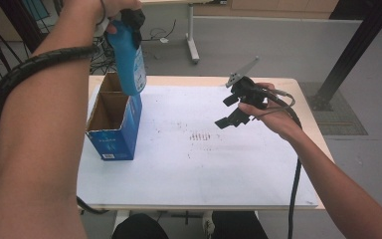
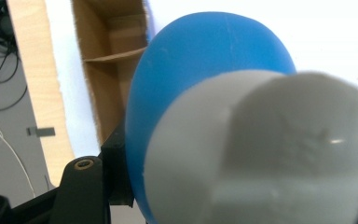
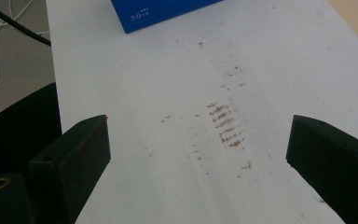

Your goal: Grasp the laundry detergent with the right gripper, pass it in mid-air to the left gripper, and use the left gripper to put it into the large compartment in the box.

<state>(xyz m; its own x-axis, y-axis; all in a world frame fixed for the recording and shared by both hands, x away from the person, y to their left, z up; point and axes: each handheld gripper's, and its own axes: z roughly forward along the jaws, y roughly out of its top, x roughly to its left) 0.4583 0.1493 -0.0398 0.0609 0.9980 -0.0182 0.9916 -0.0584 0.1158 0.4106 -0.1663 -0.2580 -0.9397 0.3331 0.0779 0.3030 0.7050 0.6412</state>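
A: Blue bottle (image 1: 129,62) up in the air, hanging upright above the far left of the table, its base right over the open box (image 1: 113,122)!

B: And the left gripper (image 1: 127,22) has it by the top, jaws clamped tight around the neck. In the left gripper view the white cap (image 2: 270,154) sits right up close, with the bottle's blue body swelling out behind it.

A: Below that, the cardboard inside of the box shows, a divider crossing it.

B: The box stands on the white sheet (image 1: 204,164) at the table's left side, blue on the outside, flaps open.

A: Over to the right, the right gripper (image 1: 231,117) hovers above the sheet, jaws spread wide, nothing between them.

B: The right gripper view confirms it: two black jaws apart, only brownish smudges (image 3: 226,123) on the sheet beneath.
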